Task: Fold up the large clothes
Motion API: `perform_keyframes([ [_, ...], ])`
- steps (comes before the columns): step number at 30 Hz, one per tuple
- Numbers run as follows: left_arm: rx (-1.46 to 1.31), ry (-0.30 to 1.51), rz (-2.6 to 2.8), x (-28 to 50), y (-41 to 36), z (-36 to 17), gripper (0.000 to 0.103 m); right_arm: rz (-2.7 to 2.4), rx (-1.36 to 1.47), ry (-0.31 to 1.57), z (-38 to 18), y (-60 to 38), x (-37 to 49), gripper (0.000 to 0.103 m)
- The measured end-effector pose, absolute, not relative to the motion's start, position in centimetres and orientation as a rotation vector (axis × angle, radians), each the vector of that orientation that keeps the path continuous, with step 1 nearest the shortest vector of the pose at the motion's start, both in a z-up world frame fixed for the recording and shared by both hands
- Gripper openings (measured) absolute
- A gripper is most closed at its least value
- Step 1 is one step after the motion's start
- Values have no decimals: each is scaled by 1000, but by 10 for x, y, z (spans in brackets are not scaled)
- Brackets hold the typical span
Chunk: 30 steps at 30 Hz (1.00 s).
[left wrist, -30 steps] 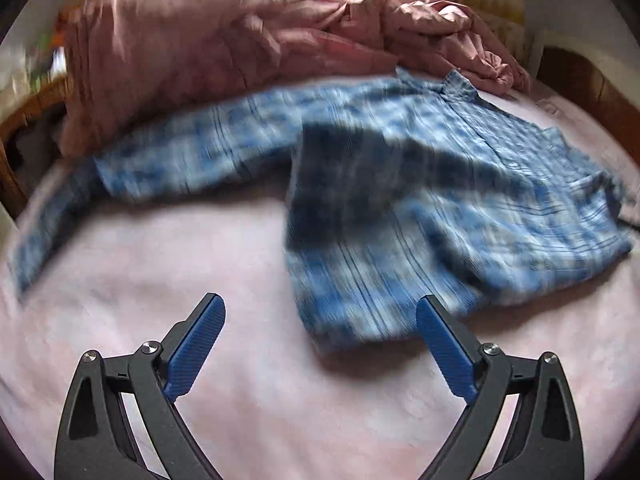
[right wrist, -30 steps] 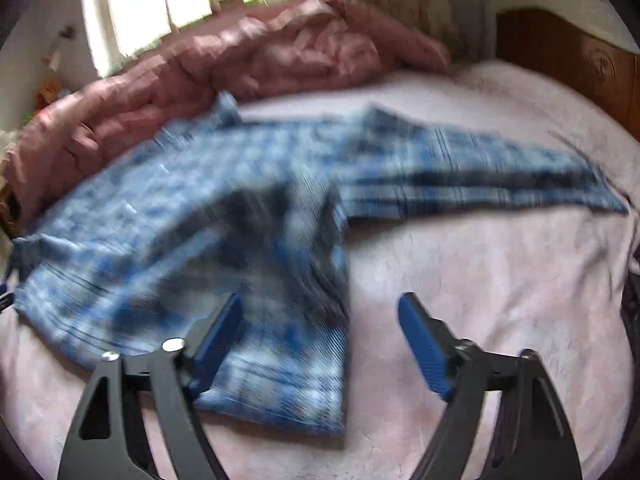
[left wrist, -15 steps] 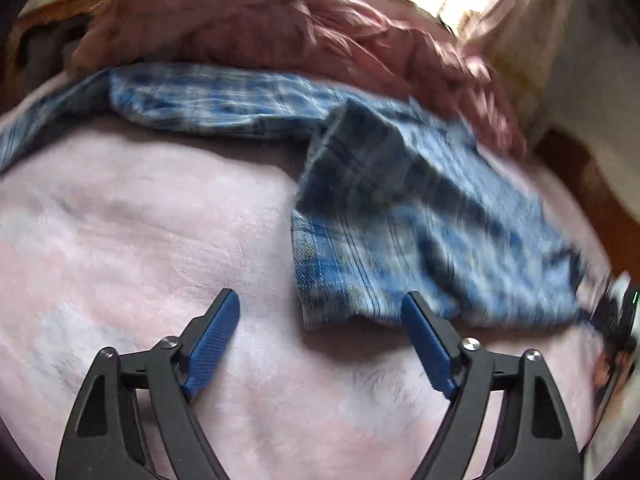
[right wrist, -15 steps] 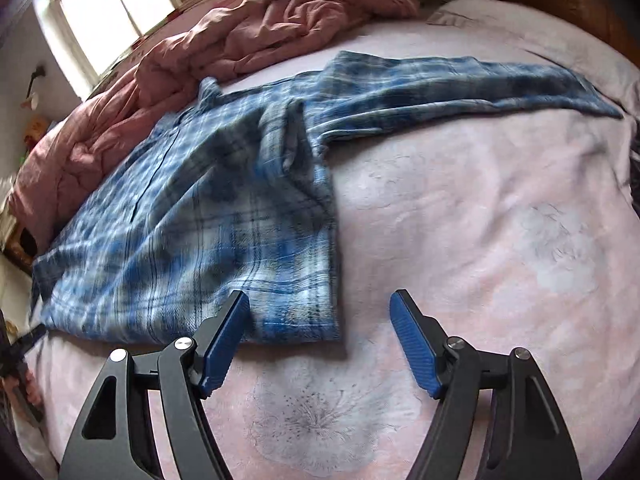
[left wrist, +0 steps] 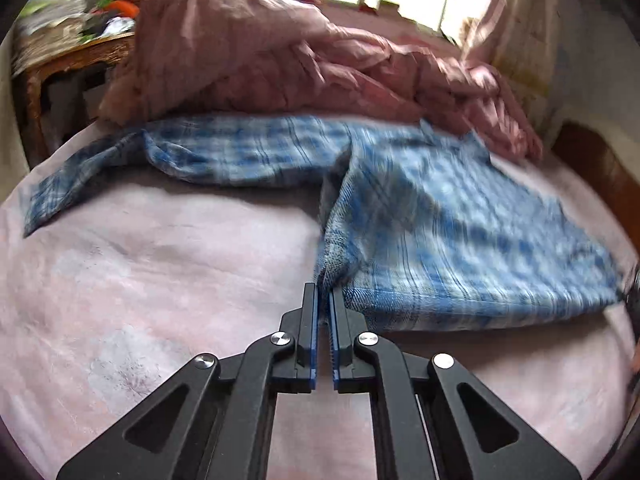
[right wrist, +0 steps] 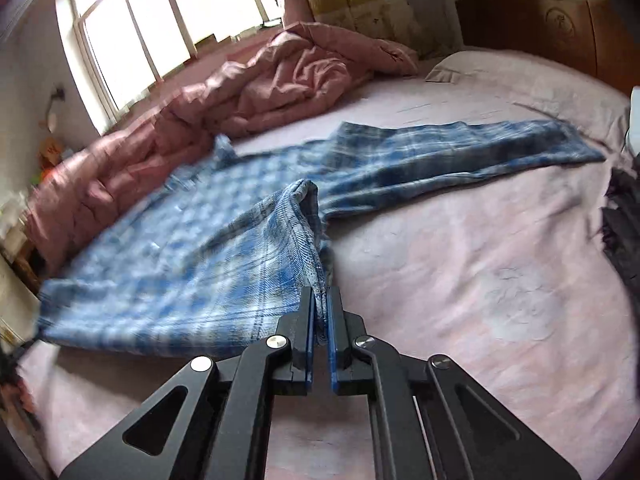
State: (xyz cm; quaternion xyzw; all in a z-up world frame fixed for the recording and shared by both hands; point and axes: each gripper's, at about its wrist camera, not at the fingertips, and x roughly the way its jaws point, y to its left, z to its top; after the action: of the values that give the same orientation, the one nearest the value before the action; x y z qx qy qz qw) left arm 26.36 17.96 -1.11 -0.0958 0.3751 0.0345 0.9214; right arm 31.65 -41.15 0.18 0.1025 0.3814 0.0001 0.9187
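A blue plaid shirt (left wrist: 440,232) lies spread on the pink bed sheet (left wrist: 140,280), one sleeve stretched out to the left (left wrist: 192,152). My left gripper (left wrist: 324,293) is shut on the shirt's near left hem corner, and the cloth rises in a fold from its tips. In the right wrist view the same shirt (right wrist: 180,248) spreads leftward, its other sleeve (right wrist: 460,152) reaching right. My right gripper (right wrist: 320,293) is shut on the near right hem corner, with a ridge of cloth pulled up between its blue pads.
A crumpled pink quilt (left wrist: 280,60) (right wrist: 260,88) is heaped along the far side of the bed, under a window. A wooden side table (left wrist: 60,64) stands at far left, a wooden headboard (right wrist: 540,16) and pillow (right wrist: 460,64) at far right. Something dark (right wrist: 624,232) lies at the bed's right edge.
Both grippers were open above the shirt's hem. Each has now closed on a hem corner, and the cloth there is drawn up off the sheet.
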Motion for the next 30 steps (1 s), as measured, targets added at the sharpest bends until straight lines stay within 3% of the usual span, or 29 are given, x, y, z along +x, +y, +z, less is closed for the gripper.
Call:
perform_keyframes([
  [1, -157, 768, 89, 263, 175, -12, 10, -31, 196, 805, -3, -409, 318, 6],
  [2, -119, 757, 106, 262, 170, -11, 23, -52, 194, 809, -4, -409, 317, 7],
  [3, -83, 734, 112, 260, 166, -9, 43, -63, 196, 805, -3, -408, 315, 10],
  [5, -53, 674, 80, 250, 160, -2, 62, -79, 188, 760, 6, -405, 307, 15],
  [6, -51, 648, 55, 245, 158, 3, 66, -78, 187, 731, 13, -403, 301, 24],
  [7, -60, 631, 27, 241, 155, 8, 67, -72, 193, 710, 17, -402, 297, 47],
  [8, -78, 620, -7, 238, 153, 11, 73, -58, 208, 684, 22, -399, 292, 61],
  [9, -98, 613, -36, 235, 150, 14, 82, -35, 241, 644, 28, -396, 282, 84],
  [10, -114, 610, -51, 233, 147, 16, 86, -17, 264, 628, 30, -393, 277, 89],
  [18, -54, 692, -97, 241, 89, -4, 91, 60, 281, 683, 12, -343, 263, 89],
  [24, 24, 637, -81, 233, 58, -12, 103, 123, 236, 776, -5, -313, 267, 85],
  [30, -41, 678, -109, 236, 63, -15, 103, 209, 435, 914, -35, -312, 266, 88],
])
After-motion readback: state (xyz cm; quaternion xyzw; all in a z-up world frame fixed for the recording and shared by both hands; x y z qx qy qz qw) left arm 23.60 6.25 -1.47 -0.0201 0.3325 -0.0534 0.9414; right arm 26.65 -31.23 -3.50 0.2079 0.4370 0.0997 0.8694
